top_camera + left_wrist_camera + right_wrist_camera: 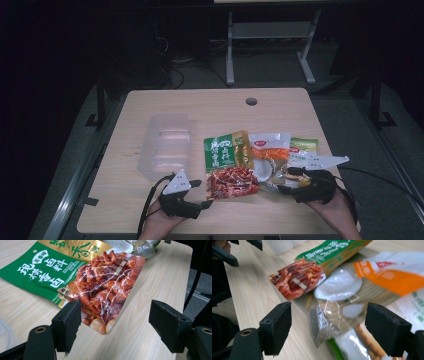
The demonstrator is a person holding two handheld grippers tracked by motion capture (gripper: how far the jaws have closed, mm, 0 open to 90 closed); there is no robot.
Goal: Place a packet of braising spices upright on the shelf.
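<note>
Gripper [115,327] open, green-red packet [100,287] corner between jaws, apparently untouched.

Packets and a container on the table [150,220]

The plastic container [167,145] lies left of the spice packet [229,165]; the mushroom packet [270,157] overlaps its right edge, another packet [304,145] beyond.

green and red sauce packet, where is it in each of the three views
High view: the green and red sauce packet lies mid-table, right of the clear plastic container.
Left gripper view: it spreads across the top and centre, its near corner between the open jaws.
Right gripper view: it sits upper centre-left, beyond the jaws.
Shared landmark: the orange and white packet overlapping its edge.
</note>
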